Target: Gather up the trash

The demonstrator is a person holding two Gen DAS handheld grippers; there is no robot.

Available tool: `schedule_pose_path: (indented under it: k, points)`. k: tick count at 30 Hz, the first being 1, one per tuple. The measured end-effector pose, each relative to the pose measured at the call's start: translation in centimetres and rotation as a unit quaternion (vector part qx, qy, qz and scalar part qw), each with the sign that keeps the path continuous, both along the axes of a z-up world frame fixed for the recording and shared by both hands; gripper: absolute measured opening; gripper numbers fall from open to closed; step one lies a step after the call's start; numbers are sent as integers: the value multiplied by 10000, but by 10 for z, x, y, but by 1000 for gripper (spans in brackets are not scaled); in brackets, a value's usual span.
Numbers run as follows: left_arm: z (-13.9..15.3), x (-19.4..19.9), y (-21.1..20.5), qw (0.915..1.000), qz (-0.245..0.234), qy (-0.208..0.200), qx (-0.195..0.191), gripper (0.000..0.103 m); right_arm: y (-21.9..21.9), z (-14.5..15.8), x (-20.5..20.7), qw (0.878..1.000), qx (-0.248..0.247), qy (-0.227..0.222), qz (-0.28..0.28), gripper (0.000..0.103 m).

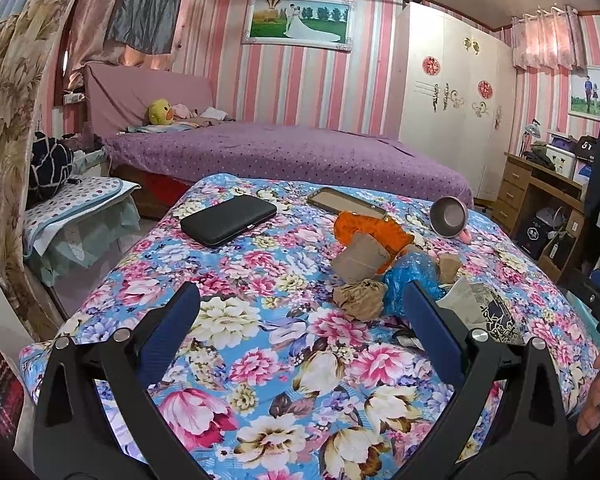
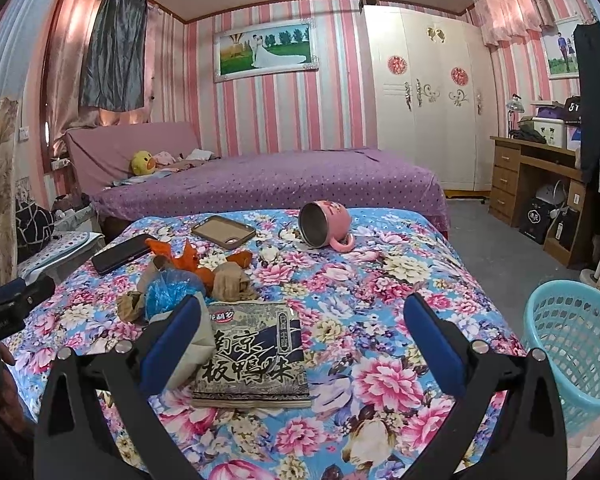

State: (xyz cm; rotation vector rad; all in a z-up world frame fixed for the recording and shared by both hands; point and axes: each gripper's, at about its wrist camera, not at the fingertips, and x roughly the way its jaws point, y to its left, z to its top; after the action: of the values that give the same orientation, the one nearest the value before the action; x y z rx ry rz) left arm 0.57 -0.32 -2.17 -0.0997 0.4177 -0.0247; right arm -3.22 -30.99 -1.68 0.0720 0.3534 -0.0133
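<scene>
Both tools gape empty above the floral bed (image 2: 400, 280): left tool (image 1: 300, 312), right tool (image 2: 300, 320); snack packet (image 2: 252, 352) lies between right fingers, basket (image 2: 576, 344) at 3 o'clock

Snack packet (image 2: 252, 354) before trash pile (image 2: 180, 280) — basket (image 2: 576, 344) right.
</scene>
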Motion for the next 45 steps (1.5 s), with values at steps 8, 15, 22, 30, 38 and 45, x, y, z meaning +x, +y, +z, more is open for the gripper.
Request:
schedule_pose_path:
  k: [8,15,22,30,38,45]
  points:
    - [0,0,-1,10000,-41,17,22,98,-1,-1,1,10000,-1,28,-31,99]
    - [-1,1,-1,10000,-17,47,14,98,0,-2,3,10000,-25,58,-30,99]
    - [-2,1,0,10000,-18,71,37,98,3,-3,2,9999,-94,71,-49,99]
    - [-1,1,-8,9998,-63,48,154,98,-3,-2,3,9999,-20,94,-116,99]
    - [-2,1,-5,9999,-37,62,122,98,-1,-3,4,9999,-48,108,-120,99]
    - [-2,1,-4,9999,-36,67,113,98,0,-4,4,9998,-67,141,-124,99]
